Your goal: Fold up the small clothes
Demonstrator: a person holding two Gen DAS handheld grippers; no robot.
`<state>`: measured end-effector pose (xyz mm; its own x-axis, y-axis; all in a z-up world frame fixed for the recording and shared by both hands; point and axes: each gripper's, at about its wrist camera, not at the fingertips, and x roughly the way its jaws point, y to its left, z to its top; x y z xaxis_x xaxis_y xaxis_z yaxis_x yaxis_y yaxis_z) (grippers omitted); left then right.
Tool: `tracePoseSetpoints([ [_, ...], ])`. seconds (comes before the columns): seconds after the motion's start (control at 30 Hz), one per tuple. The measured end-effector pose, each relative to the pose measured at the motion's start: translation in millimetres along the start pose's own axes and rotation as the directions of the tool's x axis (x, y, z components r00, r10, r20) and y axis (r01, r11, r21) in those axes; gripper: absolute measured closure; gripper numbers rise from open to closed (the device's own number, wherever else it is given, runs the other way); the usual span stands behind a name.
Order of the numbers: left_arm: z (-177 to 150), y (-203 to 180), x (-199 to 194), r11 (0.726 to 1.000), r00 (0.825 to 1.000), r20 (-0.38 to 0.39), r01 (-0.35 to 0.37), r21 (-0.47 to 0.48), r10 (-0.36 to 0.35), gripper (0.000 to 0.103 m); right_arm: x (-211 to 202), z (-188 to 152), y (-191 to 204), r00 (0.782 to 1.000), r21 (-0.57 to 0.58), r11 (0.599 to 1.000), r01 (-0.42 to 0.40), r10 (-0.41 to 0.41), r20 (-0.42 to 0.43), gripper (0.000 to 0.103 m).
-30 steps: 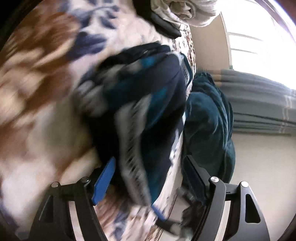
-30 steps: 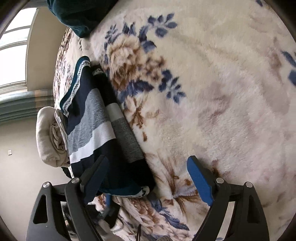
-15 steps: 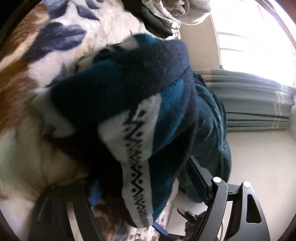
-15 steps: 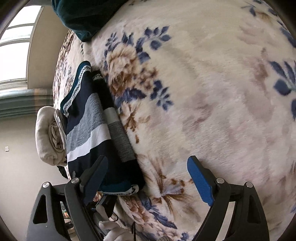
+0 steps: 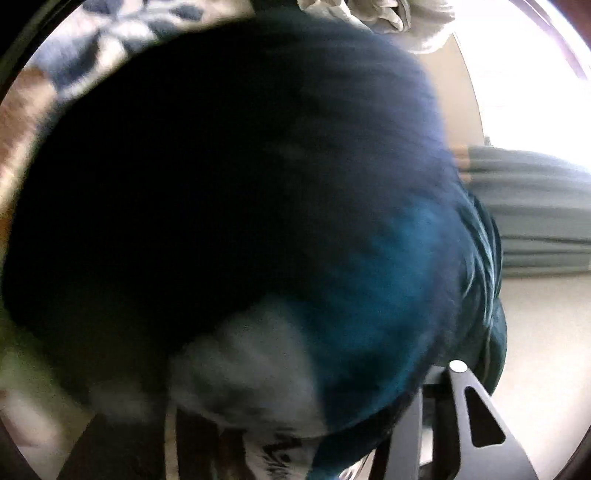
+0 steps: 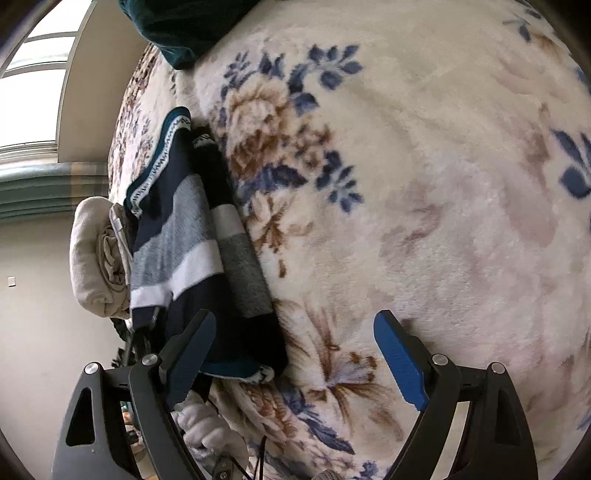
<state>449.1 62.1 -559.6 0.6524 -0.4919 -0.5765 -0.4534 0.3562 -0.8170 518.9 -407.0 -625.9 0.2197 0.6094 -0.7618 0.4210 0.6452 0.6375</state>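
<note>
A navy, teal, grey and white striped sweater [image 6: 184,240] lies folded in a long strip on the floral blanket [image 6: 424,184]. In the left wrist view the sweater [image 5: 295,221] fills nearly the whole picture, blurred and very close. My left gripper [image 5: 295,424] is closing with the sweater bunched between its jaws. The cloth hides its pads, and only the right finger's black arm [image 5: 461,406] shows. My right gripper [image 6: 295,332] stands open just above the blanket. It holds nothing, and its left finger [image 6: 192,350] is over the sweater's near end.
A rolled beige cloth [image 6: 92,258] lies beyond the sweater at the bed's edge. A dark teal plush cloth [image 6: 184,26] sits at the top. A white-gloved hand [image 6: 207,432] shows low down. Grey curtains [image 5: 535,210] and a bright window lie past the bed.
The left gripper has pushed in onto the sweater, which now fills its view and hides both pads. The right gripper has hardly moved and stays open.
</note>
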Motion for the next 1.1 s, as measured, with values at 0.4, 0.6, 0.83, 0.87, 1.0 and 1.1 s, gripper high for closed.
tracePoseSetpoints([
  [0.4, 115.3, 40.9, -168.4, 0.984, 0.981, -0.178, -0.052, 0.168, 0.082, 0.075, 42.3, -16.5, 47.6, 0.98, -0.057, 0.989, -0.133, 0.123, -0.154, 0.014],
  [0.6, 130.3, 38.8, -188.2, 0.969, 0.987, -0.13, -0.06, 0.238, 0.093, 0.051, 88.0, 3.5, 62.7, 0.987, -0.091, 0.988, -0.128, 0.118, -0.112, 0.014],
  [0.83, 111.1, 45.1, -145.5, 0.965, 0.974, -0.167, -0.114, 0.238, 0.156, 0.05, 138.7, 48.6, 76.3, 0.963, -0.072, 0.968, -0.241, 0.229, -0.14, 0.012],
  [0.87, 105.7, 46.0, -140.5, 0.962, 0.97, -0.167, -0.132, 0.24, 0.175, 0.05, 143.2, 51.7, 78.1, 0.962, -0.063, 0.966, -0.253, 0.243, -0.128, 0.012],
  [1.0, 86.4, 48.6, -126.8, 0.962, 0.964, -0.189, -0.139, 0.233, 0.185, 0.05, 154.9, 48.3, 92.4, 0.961, -0.033, 0.962, -0.272, 0.27, -0.065, 0.089],
  [1.1, 73.5, 48.3, -124.3, 0.964, 0.963, -0.201, -0.134, 0.229, 0.181, 0.05, 143.8, 30.9, 93.2, 0.962, 0.014, 0.962, -0.273, 0.273, 0.018, 0.09],
])
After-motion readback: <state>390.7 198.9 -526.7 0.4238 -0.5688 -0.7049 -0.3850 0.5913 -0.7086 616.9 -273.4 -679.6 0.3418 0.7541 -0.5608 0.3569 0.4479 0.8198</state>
